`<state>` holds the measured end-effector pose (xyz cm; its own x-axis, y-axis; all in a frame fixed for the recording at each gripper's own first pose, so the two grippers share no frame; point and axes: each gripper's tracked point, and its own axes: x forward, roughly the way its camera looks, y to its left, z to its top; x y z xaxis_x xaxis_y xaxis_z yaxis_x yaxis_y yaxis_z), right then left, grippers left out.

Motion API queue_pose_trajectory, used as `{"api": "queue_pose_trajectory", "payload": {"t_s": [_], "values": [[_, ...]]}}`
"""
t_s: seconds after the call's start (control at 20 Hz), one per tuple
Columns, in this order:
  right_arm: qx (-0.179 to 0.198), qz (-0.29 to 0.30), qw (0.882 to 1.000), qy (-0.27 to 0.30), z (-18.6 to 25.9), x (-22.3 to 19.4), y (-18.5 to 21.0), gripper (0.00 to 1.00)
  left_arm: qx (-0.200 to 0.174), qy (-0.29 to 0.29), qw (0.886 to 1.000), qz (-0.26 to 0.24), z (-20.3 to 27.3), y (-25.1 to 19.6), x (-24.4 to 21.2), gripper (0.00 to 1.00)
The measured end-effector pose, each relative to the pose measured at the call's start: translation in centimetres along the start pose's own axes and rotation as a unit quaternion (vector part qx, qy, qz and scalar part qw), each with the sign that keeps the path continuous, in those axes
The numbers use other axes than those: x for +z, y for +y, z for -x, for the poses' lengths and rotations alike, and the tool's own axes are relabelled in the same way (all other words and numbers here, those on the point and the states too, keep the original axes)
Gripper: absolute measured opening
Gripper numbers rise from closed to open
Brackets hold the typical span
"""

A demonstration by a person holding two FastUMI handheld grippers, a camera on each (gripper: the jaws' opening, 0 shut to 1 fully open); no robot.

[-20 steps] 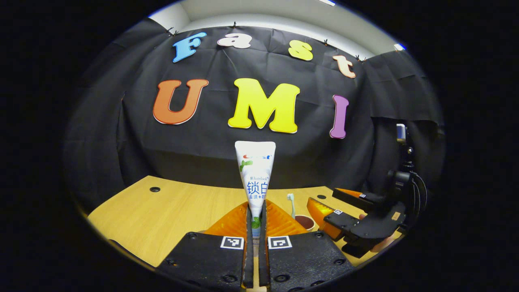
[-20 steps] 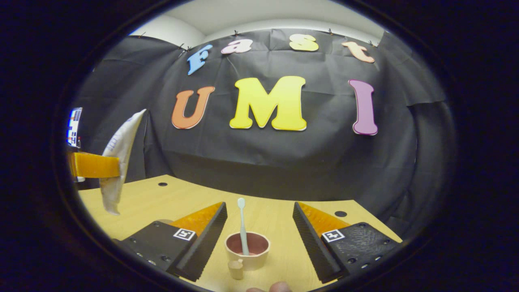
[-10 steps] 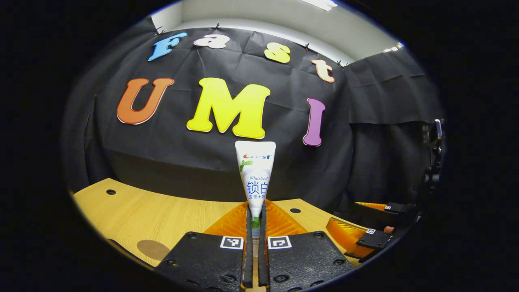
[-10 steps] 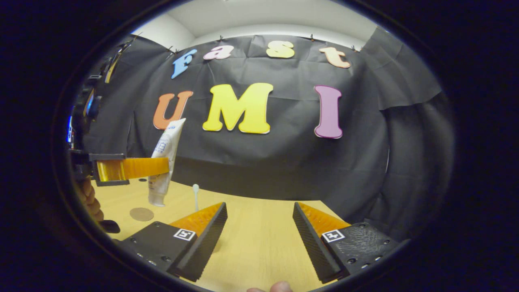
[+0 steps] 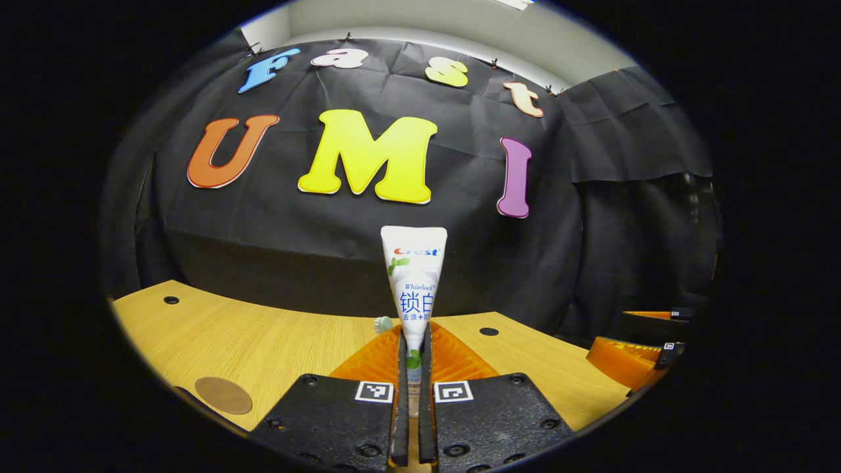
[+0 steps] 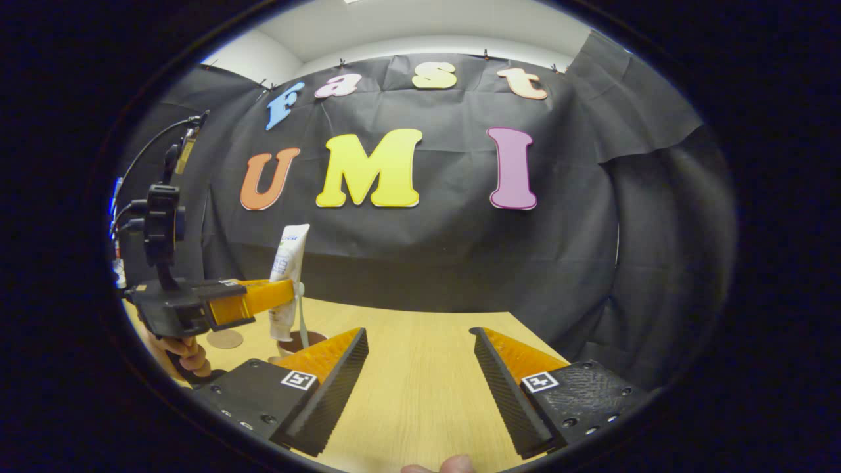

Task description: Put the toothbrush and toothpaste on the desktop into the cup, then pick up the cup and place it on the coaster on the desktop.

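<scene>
The left gripper [image 5: 412,368] is clamped on the toothpaste tube [image 5: 414,282], both fingers pressing its lower body so the tube stands upright with its flat crimped end at the top. Just behind the left finger the toothbrush head [image 5: 383,322] peeks out. In the right gripper view the tube's [image 6: 287,276] cap end hangs right over the mouth of the brown cup [image 6: 309,341], and the toothbrush [image 6: 302,315] stands in that cup beside the tube; whether the cap is already inside the rim is hard to tell, since the near finger hides part of the cup. The round brown coaster [image 5: 223,395] lies flat on the wooden desktop [image 5: 263,341], near and to the left of the left gripper. The right gripper [image 6: 420,364] holds nothing, its jaws wide apart over bare wood to the right of the cup.
</scene>
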<state>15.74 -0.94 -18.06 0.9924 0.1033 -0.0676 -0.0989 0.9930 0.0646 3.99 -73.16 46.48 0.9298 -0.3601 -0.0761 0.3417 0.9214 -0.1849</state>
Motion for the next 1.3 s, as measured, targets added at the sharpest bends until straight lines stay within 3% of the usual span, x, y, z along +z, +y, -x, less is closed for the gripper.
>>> {"api": "queue_pose_trajectory", "payload": {"t_s": [0.25, 0.55, 0.6, 0.65, 0.75, 0.85, 1.05, 1.3], "values": [[-0.001, 0.011, 1.0, -0.01, 0.7, 0.0, -0.5, 0.96, 0.005, 0.004, 1.0, -0.008, -0.6, -0.2, -1.5, 0.13], [-0.008, 0.004, 1.0, -0.004, 0.9, -0.6, -1.1, 0.96, 0.019, 0.001, 0.999, -0.036, 0.1, -0.3, -2.3, 0.34], [-0.009, 0.006, 1.0, -0.001, 0.9, -0.8, -1.0, 0.96, 0.024, -0.004, 0.999, -0.037, 0.5, -0.3, -2.0, 0.46], [-0.007, 0.006, 1.0, 0.003, 1.0, -0.8, -0.8, 0.96, 0.031, -0.009, 0.999, -0.034, 1.0, -0.1, -1.5, 0.45], [-0.004, 0.007, 1.0, 0.008, 1.0, -0.8, -0.3, 0.96, 0.039, -0.021, 0.999, -0.026, 2.0, 0.1, -0.6, 0.82], [-0.003, 0.014, 1.0, 0.01, 1.1, -0.4, 0.4, 0.96, 0.052, -0.03, 0.998, -0.027, 3.3, 0.9, 0.6, 0.96], [0.011, 0.031, 0.999, 0.017, 1.2, 0.9, 2.9, 0.96, 0.053, -0.02, 0.998, -0.018, 5.5, 2.5, 1.6, 0.99], [0.027, 0.03, 0.998, 0.04, 0.7, 2.9, 5.7, 0.96, 0.083, -0.038, 0.995, -0.03, 9.4, 6.8, 5.0, 0.99]]}}
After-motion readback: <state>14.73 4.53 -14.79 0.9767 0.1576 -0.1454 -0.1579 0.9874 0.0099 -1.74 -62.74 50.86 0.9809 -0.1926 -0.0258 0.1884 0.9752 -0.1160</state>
